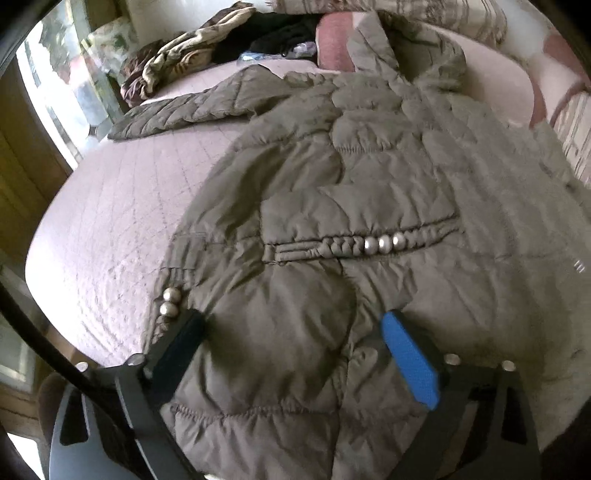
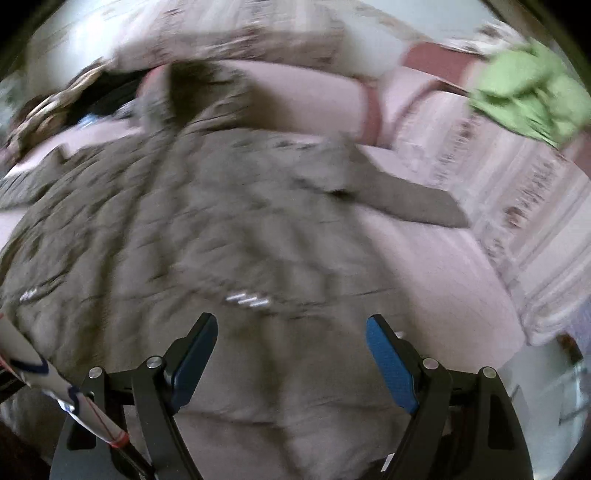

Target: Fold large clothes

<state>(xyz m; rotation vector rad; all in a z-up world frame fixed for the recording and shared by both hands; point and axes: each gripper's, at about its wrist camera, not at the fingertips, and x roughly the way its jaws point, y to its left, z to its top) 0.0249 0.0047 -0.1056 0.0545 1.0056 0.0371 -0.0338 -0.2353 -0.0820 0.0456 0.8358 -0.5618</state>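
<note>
A large olive-brown quilted jacket (image 1: 369, 192) lies spread flat on a pink quilted bed (image 1: 110, 240), hood toward the pillows, one sleeve (image 1: 184, 110) stretched to the left. It has round silver buttons (image 1: 384, 242) at the waist. My left gripper (image 1: 291, 332) is open, jaws wide, just above the jacket's lower hem. In the blurred right wrist view the jacket (image 2: 184, 229) fills the left and middle, its other sleeve (image 2: 406, 199) reaching right. My right gripper (image 2: 291, 336) is open above the jacket's lower part and holds nothing.
Patterned pillows (image 1: 406, 14) and a heap of dark and brown clothes (image 1: 192, 48) lie at the head of the bed. A window (image 1: 55, 85) is at the left. A green cloth (image 2: 532, 92) lies at the far right on the bed.
</note>
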